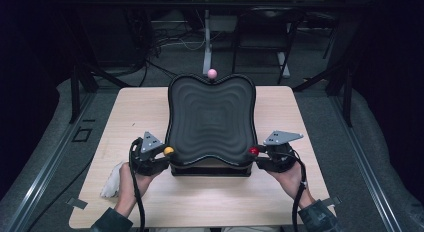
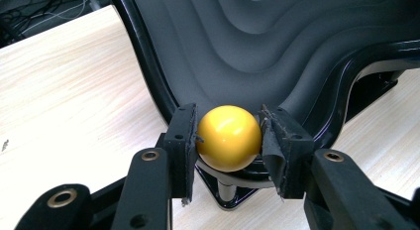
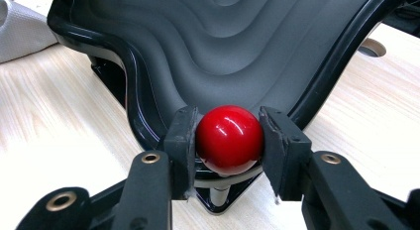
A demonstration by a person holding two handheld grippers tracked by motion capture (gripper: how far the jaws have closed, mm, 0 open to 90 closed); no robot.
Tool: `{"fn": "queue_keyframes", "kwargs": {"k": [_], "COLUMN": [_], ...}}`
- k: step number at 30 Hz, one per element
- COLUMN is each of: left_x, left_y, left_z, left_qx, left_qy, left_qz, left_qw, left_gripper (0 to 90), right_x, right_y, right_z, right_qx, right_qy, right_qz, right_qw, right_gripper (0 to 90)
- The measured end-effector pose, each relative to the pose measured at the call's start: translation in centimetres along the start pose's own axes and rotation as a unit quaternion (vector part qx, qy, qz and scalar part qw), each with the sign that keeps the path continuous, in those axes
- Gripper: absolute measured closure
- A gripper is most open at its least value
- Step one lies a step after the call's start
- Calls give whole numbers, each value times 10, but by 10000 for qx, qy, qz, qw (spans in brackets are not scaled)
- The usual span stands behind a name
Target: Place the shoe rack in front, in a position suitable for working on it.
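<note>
A black tray (image 1: pixel 210 119) with a wavy, rippled inner surface sits in the middle of the pale wooden counter (image 1: pixel 295 117), raised on a dark base. It has a ball knob at each near corner: a yellow ball (image 1: pixel 169 151) on the left and a red ball (image 1: pixel 254 151) on the right. The left gripper (image 1: pixel 162 153), held in the person's left hand (image 1: pixel 131 184), has its jaws clenched on the yellow ball; in the left gripper view the two pads press against both sides of the ball, which stands on a short stem at the tray's corner. The right gripper (image 1: pixel 260 153), held in the right hand (image 1: pixel 290 179), grasps the red ball in the same way, pads tight on either side in the right gripper view. A pink ball (image 1: pixel 212 73) rests at the tray's far edge, in the middle. A white cloth (image 1: pixel 112 181) lies on the counter just beside the left hand.
</note>
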State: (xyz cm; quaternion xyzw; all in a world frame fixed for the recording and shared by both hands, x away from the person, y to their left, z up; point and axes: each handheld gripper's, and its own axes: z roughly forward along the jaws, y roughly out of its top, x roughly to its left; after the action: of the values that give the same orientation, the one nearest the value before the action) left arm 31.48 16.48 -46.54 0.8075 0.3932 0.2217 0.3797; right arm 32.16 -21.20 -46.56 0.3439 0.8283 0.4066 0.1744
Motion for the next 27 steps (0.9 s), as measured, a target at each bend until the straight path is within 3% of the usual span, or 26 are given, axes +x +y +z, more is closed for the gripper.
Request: {"fn": "queue_keyframes", "kwargs": {"k": [4,8,17,22,24,27], "left_x": [-1,0,12,20,21,21], "left_y": [0,0,8,9,9,9], "left_z": [0,2,14,19,17,5], "left_qx": [-20,-64,-103,-171,-183,-252], "left_qy": [30,23,60,-71,-92,37], "left_qz": [26,9,-42,-120,-155,-179], "left_qw": [10000,10000,9999,9998,9997,9995], "left_gripper": [599,599,598,594,554,380], "right_x": [-2,-2,-6,-10,-13,-16], "right_y": [0,0,4,7,8,8], "right_z": [4,9,15,20,21,22], "right_qx": [22,10,-24,-21,-33,-57], "right_qy": [47,-31,-115,-175,-171,-127], "right_qz": [-2,-81,-40,-15,-49,-65], "right_qw": [10000,10000,9999,9998,9998,9999], "right_gripper": [563,594,598,598,598,598]}}
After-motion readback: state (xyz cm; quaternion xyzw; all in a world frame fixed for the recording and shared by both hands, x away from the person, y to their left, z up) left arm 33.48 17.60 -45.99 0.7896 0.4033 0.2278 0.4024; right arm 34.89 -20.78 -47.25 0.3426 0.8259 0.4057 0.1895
